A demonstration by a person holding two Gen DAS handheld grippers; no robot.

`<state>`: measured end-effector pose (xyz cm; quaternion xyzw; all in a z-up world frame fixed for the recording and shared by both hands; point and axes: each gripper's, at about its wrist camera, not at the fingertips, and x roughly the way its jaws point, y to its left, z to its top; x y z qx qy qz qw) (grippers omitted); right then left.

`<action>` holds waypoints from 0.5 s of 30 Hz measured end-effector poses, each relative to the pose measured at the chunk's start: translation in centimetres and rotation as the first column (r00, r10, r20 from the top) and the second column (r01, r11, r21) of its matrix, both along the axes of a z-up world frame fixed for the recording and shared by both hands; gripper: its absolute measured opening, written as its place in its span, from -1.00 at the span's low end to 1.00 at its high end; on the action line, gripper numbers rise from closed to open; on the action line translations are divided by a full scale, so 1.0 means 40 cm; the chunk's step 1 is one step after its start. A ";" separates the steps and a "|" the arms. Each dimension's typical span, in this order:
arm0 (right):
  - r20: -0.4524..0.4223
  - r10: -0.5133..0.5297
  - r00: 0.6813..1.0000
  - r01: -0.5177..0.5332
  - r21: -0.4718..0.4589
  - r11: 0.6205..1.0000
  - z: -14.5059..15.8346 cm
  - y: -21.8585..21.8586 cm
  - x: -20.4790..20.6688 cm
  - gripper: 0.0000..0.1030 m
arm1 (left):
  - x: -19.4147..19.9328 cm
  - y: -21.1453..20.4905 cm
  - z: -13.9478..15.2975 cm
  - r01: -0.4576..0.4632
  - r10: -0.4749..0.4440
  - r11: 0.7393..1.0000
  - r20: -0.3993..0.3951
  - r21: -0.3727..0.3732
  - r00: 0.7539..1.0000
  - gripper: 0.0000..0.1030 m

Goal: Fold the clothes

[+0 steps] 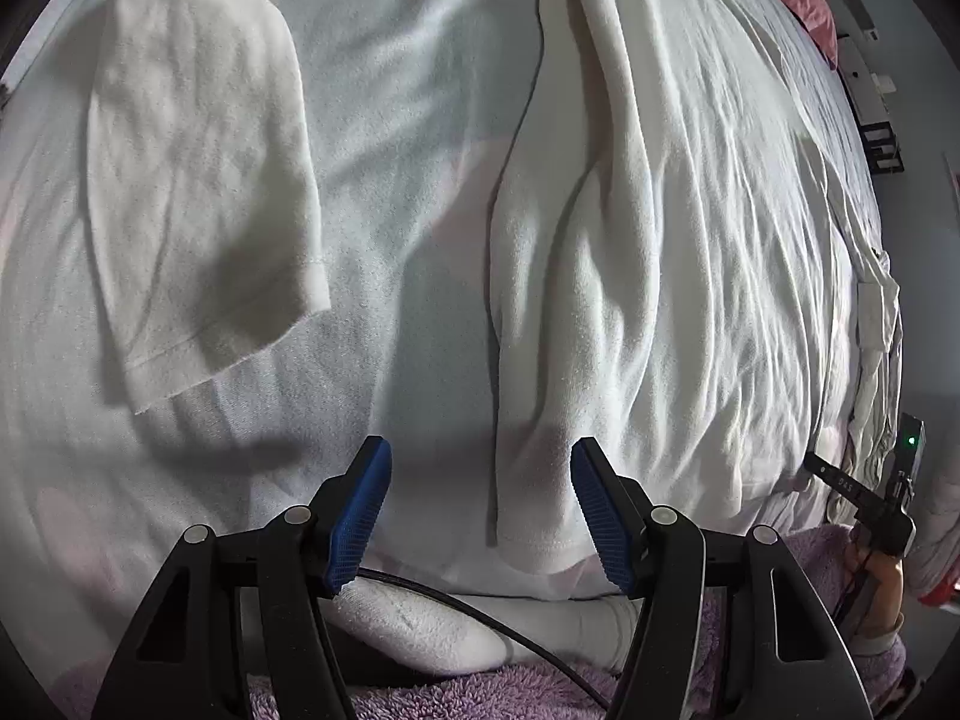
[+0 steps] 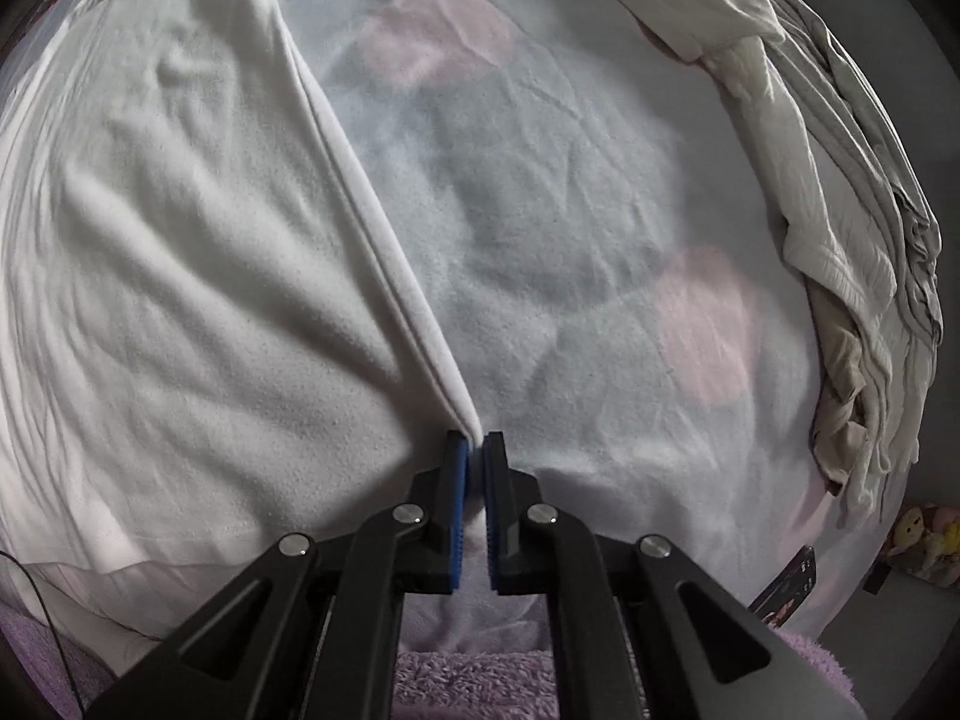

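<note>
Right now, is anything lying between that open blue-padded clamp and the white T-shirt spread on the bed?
Nothing visible. The open left gripper hangs just above the white cotton T-shirt's bottom hem, with only bare pale bedsheet beside it. The right gripper already pinches the shirt's other edge.

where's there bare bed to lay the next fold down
Bare sheet lies between the white shirt pinched by the right gripper and the heaped clothes at the edge. A narrower strip runs between the sleeve and the shirt body, ahead of the open left gripper. That heap is crowded.
</note>
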<state>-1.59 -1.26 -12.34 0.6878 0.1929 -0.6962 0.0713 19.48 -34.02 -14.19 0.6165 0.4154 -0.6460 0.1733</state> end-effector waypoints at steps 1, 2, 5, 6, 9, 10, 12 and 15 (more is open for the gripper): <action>0.001 -0.001 1.000 0.001 0.000 1.000 0.001 0.000 0.002 -0.90 | -0.008 0.004 -0.010 0.006 -0.006 1.000 0.012 0.010 1.000 0.23; 0.003 -0.004 1.000 0.004 -0.004 1.000 0.002 0.001 0.003 -0.90 | -0.017 0.010 -0.019 0.014 -0.014 1.000 0.023 0.021 1.000 0.23; 0.003 -0.011 1.000 0.011 -0.014 1.000 0.008 0.005 0.009 -0.90 | -0.064 0.053 -0.026 0.072 -0.072 0.995 -0.005 0.070 0.997 0.14; 0.001 -0.008 1.000 0.008 -0.012 1.000 0.010 0.003 0.012 -0.90 | -0.084 0.074 -0.017 0.103 -0.099 0.991 -0.046 0.087 0.994 0.09; -0.004 0.005 1.000 -0.005 0.003 1.000 0.014 -0.006 0.021 -0.89 | -0.136 0.137 0.028 0.195 -0.179 0.977 -0.168 0.081 0.969 0.09; -0.007 0.011 1.000 -0.011 0.009 1.000 0.016 -0.010 0.024 -0.89 | -0.153 0.150 0.039 0.219 -0.198 0.972 -0.211 0.082 0.957 0.09; -0.014 0.024 1.000 -0.024 0.021 0.999 0.020 -0.018 0.031 -0.89 | -0.170 0.156 0.055 0.265 -0.231 0.960 -0.288 0.086 0.929 0.09; -0.021 0.041 0.999 -0.041 0.035 0.999 0.030 -0.027 0.042 -0.88 | -0.207 0.180 0.091 0.340 -0.293 0.937 -0.355 0.079 0.888 0.10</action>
